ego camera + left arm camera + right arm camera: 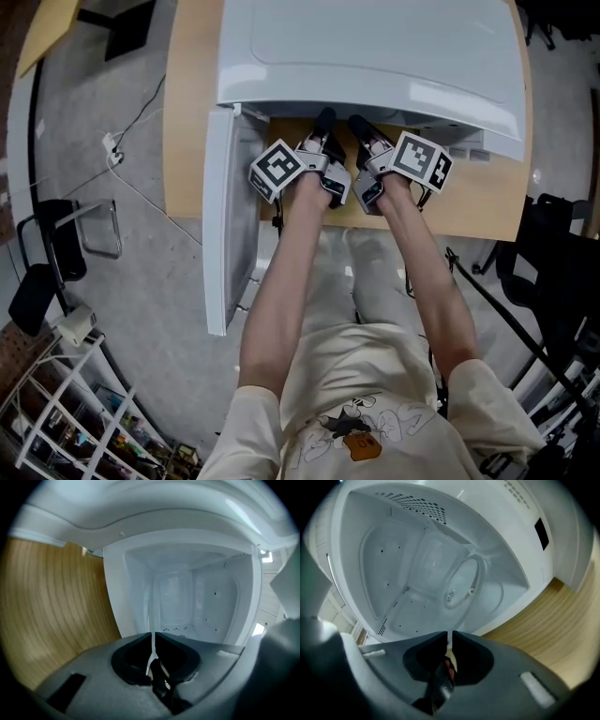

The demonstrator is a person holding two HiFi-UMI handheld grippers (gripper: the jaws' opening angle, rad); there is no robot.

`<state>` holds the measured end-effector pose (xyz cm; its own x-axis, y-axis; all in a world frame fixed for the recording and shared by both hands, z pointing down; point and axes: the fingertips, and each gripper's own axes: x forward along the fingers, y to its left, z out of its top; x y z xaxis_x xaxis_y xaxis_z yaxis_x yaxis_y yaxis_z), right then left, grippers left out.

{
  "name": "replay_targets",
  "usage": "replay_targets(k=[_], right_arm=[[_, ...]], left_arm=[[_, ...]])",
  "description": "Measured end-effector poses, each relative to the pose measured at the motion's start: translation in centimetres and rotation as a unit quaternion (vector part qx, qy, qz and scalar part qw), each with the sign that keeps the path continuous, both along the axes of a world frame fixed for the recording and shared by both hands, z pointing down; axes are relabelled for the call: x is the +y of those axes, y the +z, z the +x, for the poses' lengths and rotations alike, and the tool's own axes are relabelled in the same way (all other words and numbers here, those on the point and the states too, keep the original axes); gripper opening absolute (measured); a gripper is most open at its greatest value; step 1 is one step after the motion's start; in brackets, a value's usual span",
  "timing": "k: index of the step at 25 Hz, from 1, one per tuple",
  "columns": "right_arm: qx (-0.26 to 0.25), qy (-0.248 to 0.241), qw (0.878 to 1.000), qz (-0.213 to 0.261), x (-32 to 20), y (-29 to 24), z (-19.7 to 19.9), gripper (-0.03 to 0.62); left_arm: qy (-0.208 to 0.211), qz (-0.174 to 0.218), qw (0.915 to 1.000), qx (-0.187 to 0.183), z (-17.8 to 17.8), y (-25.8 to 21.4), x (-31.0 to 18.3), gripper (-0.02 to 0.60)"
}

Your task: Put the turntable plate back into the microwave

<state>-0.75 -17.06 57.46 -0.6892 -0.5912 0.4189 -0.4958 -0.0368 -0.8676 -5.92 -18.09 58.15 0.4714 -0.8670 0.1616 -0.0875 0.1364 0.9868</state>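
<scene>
The white microwave (375,56) stands on a wooden table (192,112) with its door (220,216) swung open to the left. Both grippers reach side by side into the opening, and the microwave's top hides their tips in the head view. My left gripper (153,634) is shut on the clear glass turntable plate (152,613), which shows edge-on as a thin pale line running into the cavity. My right gripper (449,634) has its jaws almost together on a pale sliver of the same plate's rim. A roller ring (461,584) lies on the cavity floor.
The control panel with its dark display (541,531) is on the microwave's right. On the floor are a black chair (47,253), a cable with a plug (112,150), a wire shelf (75,412) and dark stands (553,281).
</scene>
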Motion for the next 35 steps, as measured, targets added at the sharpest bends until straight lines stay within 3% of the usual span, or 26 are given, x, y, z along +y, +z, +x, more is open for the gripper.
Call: replay_targets(k=[4, 9, 12, 14, 16, 19, 26, 31, 35], right_arm=[[-0.081, 0.045, 0.995, -0.031, -0.5, 0.4, 0.1, 0.061], [-0.061, 0.045, 0.996, -0.036, -0.7, 1.0, 0.7, 0.037], [-0.051, 0.064, 0.996, -0.032, -0.7, 1.0, 1.3, 0.025], [-0.034, 0.067, 0.997, -0.025, -0.7, 1.1, 1.7, 0.006], [-0.022, 0.069, 0.997, -0.019, -1.0, 1.1, 1.9, 0.007], [-0.035, 0.085, 0.996, -0.022, -1.5, 1.0, 2.1, 0.008], [-0.065, 0.106, 0.992, -0.009, -3.5, 0.3, 2.3, 0.008], [-0.027, 0.072, 0.997, -0.006, -2.0, -0.4, 1.1, 0.015], [-0.045, 0.070, 0.996, -0.029, -1.1, 0.5, -0.1, 0.052]], left_arm=[[0.034, -0.008, 0.9993, -0.014, 0.8, 0.1, 0.0, 0.017], [0.071, 0.004, 0.9971, -0.029, 1.5, -0.3, 0.8, -0.003], [0.098, 0.023, 0.9925, -0.070, 2.0, -1.3, 2.3, -0.003], [0.117, 0.041, 0.9832, -0.133, 2.1, -1.7, 3.5, -0.003], [0.141, 0.063, 0.9663, -0.206, 2.1, -2.0, 4.6, -0.003], [0.157, 0.079, 0.9500, -0.258, 2.2, -2.3, 5.3, -0.003], [0.157, 0.071, 0.9460, -0.275, 1.9, -1.9, 5.2, -0.003], [0.154, 0.065, 0.9429, -0.289, 1.5, -1.7, 6.0, -0.003], [0.153, 0.064, 0.9383, -0.303, 1.4, -1.8, 6.4, -0.003]])
